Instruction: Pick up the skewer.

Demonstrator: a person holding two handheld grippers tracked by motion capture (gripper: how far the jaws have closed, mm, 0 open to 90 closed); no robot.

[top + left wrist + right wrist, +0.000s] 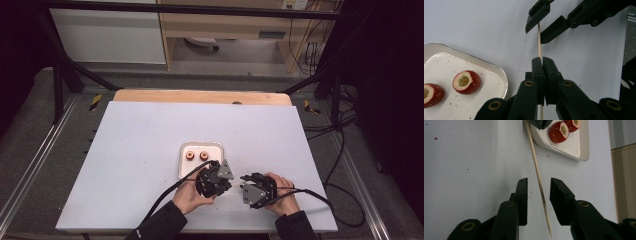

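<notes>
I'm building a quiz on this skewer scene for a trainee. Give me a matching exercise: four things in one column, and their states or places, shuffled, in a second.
Things:
1. left hand-held gripper
2. right hand-held gripper
3. wooden skewer
4. two red cored fruits

States or places:
A. lying in the white tray
B. jaws apart, with the stick between them
C. jaws clamped shut on the stick
D. thin and pale, reaching from one gripper to the other

Pairs: 1-C, 2-B, 3-D, 4-A
</notes>
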